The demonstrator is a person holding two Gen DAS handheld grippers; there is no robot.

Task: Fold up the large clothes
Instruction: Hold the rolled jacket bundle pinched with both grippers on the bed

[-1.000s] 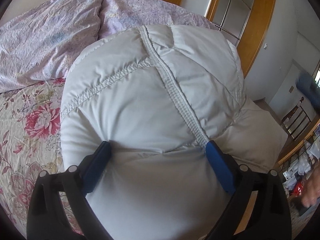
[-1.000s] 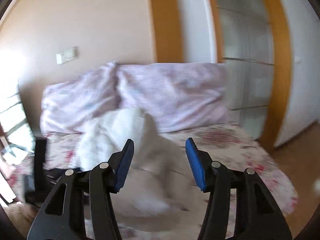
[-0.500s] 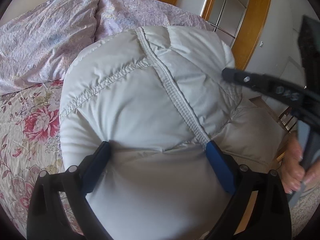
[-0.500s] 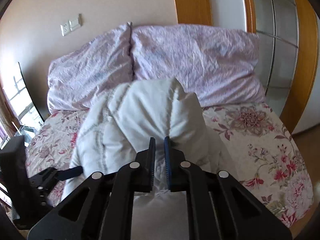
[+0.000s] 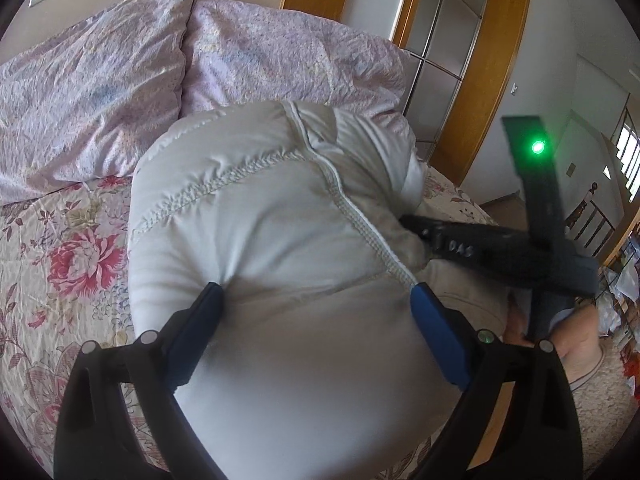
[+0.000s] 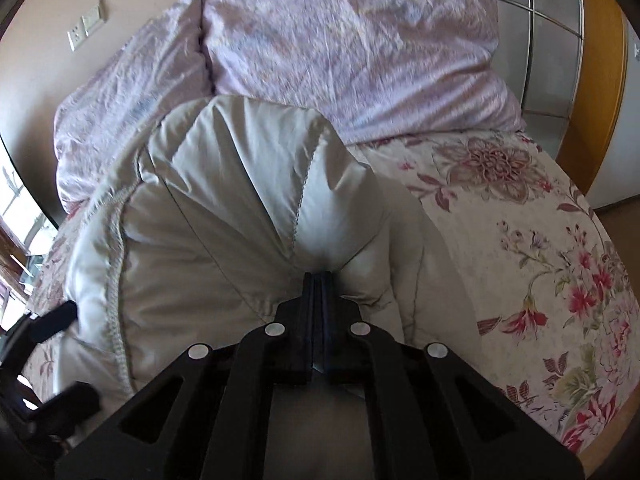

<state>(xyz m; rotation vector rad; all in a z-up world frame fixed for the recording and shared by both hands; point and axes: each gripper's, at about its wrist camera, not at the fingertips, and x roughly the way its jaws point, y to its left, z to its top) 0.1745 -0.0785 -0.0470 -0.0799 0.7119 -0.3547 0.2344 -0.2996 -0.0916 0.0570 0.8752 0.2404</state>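
left gripper [image 5: 316, 304]: black frame, blue finger pads [image 5: 438, 334], silver rivets. right gripper [image 6: 318, 280]: black frame with triangular cutouts, silver rivets, white lettering, green light. bare-skinned hand [image 5: 576, 332] at its handle.

Two lilac crinkled pillows [image 6: 280, 60] side by side at the far end, floral bedspread [image 6: 540, 248] beneath, wall sockets [image 6: 86, 28] far left, wooden door frame [image 5: 480, 80] right

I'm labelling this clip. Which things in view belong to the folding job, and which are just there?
Part of the job:
white padded jacket
left gripper, jaws wide around the jacket
right gripper, jaws shut on the jacket

Just there:
two lilac pillows
floral bedspread
wall sockets
wooden door frame
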